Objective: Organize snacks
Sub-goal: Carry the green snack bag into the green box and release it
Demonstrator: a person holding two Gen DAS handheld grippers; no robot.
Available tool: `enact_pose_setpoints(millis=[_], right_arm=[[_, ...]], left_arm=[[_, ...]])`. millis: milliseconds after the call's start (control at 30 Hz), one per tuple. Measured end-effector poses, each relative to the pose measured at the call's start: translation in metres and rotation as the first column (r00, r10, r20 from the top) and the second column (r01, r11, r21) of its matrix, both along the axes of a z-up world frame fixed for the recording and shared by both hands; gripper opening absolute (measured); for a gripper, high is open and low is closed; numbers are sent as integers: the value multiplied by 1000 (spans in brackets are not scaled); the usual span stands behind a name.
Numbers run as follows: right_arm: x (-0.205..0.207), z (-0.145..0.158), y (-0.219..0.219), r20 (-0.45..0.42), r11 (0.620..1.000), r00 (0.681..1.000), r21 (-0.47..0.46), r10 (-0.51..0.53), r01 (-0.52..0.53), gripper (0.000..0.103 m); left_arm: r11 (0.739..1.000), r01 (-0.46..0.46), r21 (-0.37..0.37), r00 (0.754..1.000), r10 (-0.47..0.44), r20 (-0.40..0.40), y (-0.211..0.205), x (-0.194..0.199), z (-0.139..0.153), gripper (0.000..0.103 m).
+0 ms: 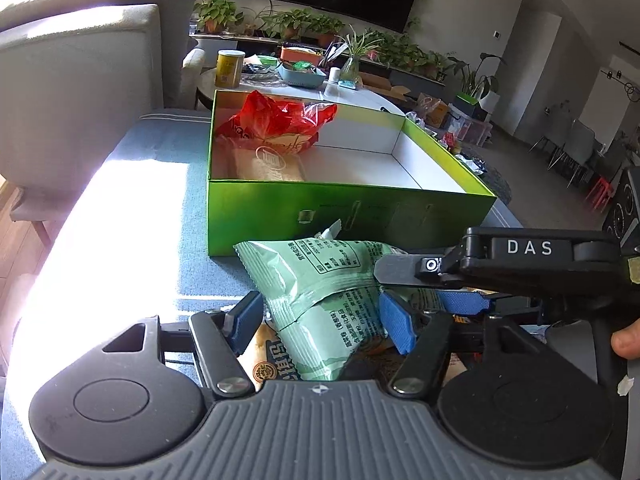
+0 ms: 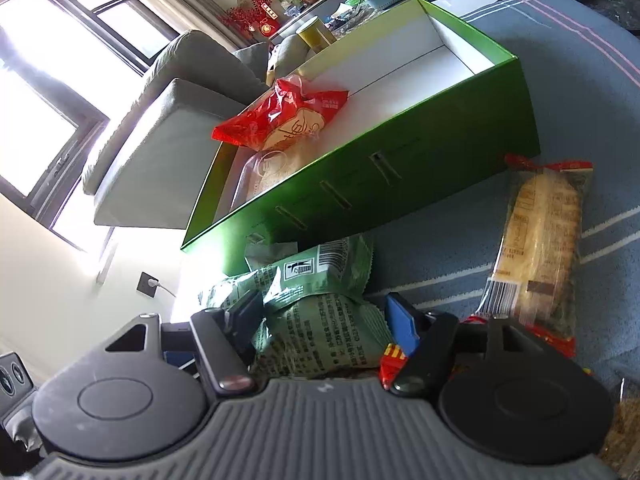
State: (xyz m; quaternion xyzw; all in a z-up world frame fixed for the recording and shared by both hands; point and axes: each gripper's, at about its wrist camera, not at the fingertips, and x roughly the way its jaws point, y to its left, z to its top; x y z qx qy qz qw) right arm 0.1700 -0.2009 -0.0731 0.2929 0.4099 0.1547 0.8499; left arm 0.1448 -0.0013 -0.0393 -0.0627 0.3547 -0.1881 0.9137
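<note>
**Green snack packets between both grippers, box ahead**

Left wrist view: a pale green snack packet (image 1: 320, 292) is seen standing between the blue pads of the left gripper (image 1: 320, 320). The left pad (image 1: 246, 316) appears apart from the film; the right pad (image 1: 396, 326) lies at its edge, and whether it presses cannot be told. The jaws are set at a middling width. An orange-labelled packet (image 1: 266, 354) is seen beneath, partly hidden.

The right gripper (image 1: 436, 284) is seen entering from the right side of this view, its fingers laid across the same packet's right end. A fingertip of the person (image 1: 626, 342) shows at the frame edge.

Right wrist view: a crumpled green packet (image 2: 324, 332) is lodged between the right gripper's (image 2: 324, 320) pads, both of which seem to meet the film; a firm grip is not confirmed. A second green packet (image 2: 316, 268) is stacked behind it, against the box wall.

The green box (image 2: 400, 176), white inside, is placed just beyond the packets on the blue striped surface (image 2: 560, 80). A red-topped bread bag (image 2: 280, 116) and a clear-wrapped item (image 2: 272, 176) are lying in its left end. A long clear-wrapped pastry (image 2: 540, 240) is lying on the surface to the right of the box, near the right gripper.

Both grippers are angled downward toward the pile.
</note>
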Motion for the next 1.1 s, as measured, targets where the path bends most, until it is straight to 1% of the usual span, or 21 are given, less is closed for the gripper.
enact_pose_setpoints(millis=[100,300,467,633,800,867,967,1100], right_arm=[[-6,9,-1,35,999,999,27,21,-22,66],[-25,49,1,168,1000,985,1,23,-23,66],[-24,74,-8,236,1000,972,-2,14,-14,66],[-8,91,-27,263,1000,965,-5,-13,14,66],[17,98,-42,268,998,963,-28,-39,48,67],[27,96,-46,268,997,962,-38,-51,63,67],[41,91,-50,251,996,966,-55,-60,76,68],[56,77,-56,224,994,972,-71,-64,82,68]], left_arm=[[999,20,-41,1000,-20,19,5,-6,11,58],[998,39,-58,992,-32,125,4,-15,46,58],[997,58,-54,984,-48,171,-10,-4,70,58],[994,97,-44,976,-87,199,-34,18,85,58],[992,121,-48,976,-110,189,-54,48,86,59],[991,125,-38,976,-116,186,-62,59,83,59],[991,131,-9,976,-128,176,-71,74,75,59],[991,131,-12,982,-128,136,-78,95,60,59]])
